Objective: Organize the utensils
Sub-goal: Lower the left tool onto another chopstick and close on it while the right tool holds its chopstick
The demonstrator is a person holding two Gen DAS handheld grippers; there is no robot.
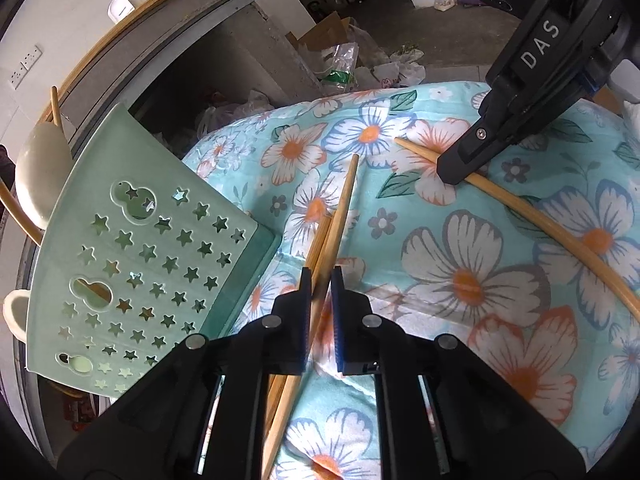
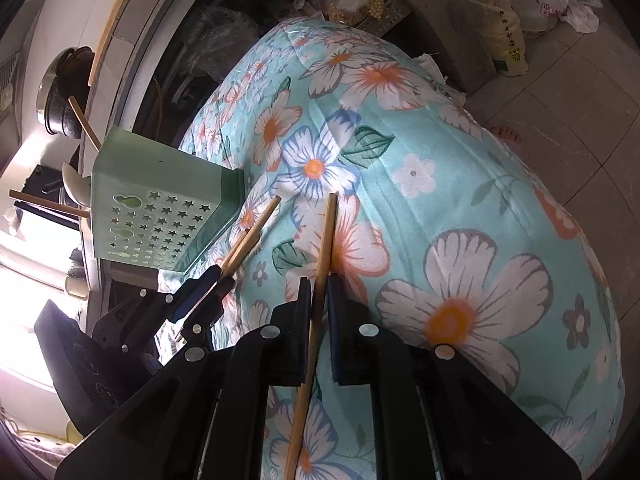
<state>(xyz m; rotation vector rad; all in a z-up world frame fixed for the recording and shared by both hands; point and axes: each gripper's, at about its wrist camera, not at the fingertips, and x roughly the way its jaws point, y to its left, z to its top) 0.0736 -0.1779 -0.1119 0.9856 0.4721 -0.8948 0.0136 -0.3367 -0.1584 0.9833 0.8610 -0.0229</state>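
While a floral cloth (image 1: 460, 240) in turquoise with white, orange and blue flowers covers the whole work surface, the room behind it is cluttered: plastic bags (image 1: 344, 68) and a cardboard box (image 1: 324, 32) lie on a grey floor at the top of the left wrist view, and a printed sack (image 2: 508, 40) stands at the upper right of the right wrist view. A pale wall with a socket plate (image 1: 26, 66) curves along the upper left.

At the left of both views the cloth ends at a pale green utensil holder (image 1: 148, 248), pierced with stars and gourd-shaped holes; a cream spoon (image 1: 38, 176) and a few wooden sticks poke out behind it. Towards the right of both views the cloth lies bare and unobstructed, its far edge dropping to the floor.

The left gripper (image 1: 320, 280) has its jaws nearly together, clamped on a pair of chopsticks (image 1: 344, 204) whose tips point up the frame beside the holder. The right gripper (image 2: 319, 280) is likewise closed tight on a single chopstick (image 2: 326, 236); in the left wrist view this stick slants across the cloth from centre to right edge.

White letters "DAS" (image 1: 540, 44) are readable on the right gripper's body at upper right of the left wrist view.
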